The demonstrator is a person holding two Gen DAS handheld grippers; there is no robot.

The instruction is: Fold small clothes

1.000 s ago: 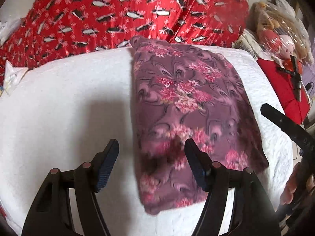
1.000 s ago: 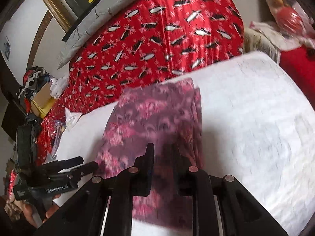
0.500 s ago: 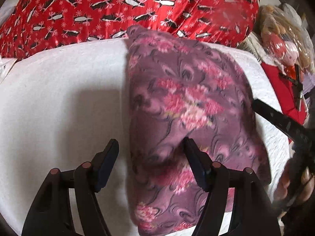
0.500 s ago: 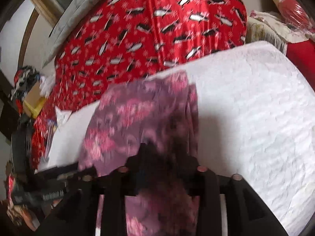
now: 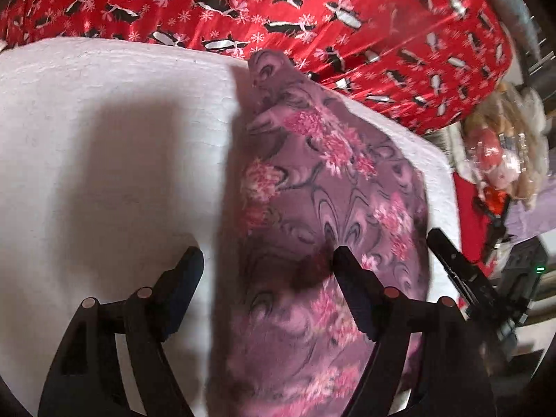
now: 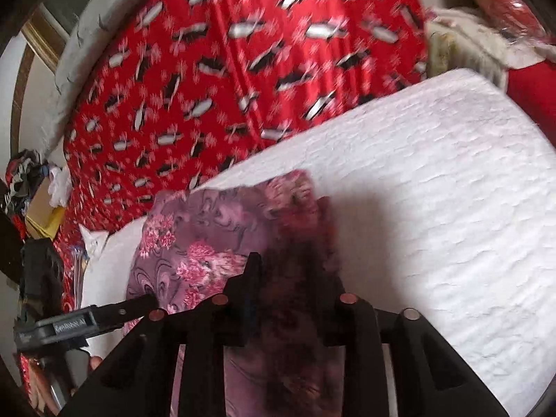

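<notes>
A purple cloth with pink flowers (image 5: 333, 208) lies lengthwise on a white quilted pad (image 5: 104, 173). My left gripper (image 5: 267, 267) hovers low over the cloth's near left edge. Its jaws are opening, and that edge lies under the gap without either pad pressing on it. My right gripper (image 6: 292, 274) is at the cloth's right edge (image 6: 194, 243). Its jaws are closing and a dark bunch of the cloth fills the gap between them, hiding the right finger's tip. The right gripper (image 5: 455, 267) also shows as a black finger beside the cloth. The left gripper (image 6: 104, 316) reaches in from the left.
A red blanket with penguins (image 5: 312, 17) lies behind the pad. Plush toys in clear plastic (image 5: 500, 153) sit at the right, past the pad's edge. A cardboard box and loose clutter (image 6: 38, 201) lie at the far left. The pad's right half (image 6: 451, 208) is bare.
Both grippers have come lower and closer over the cloth, which now fills more of each view. The left jaws stand wider. The cloth now bunches up between the right fingers.
</notes>
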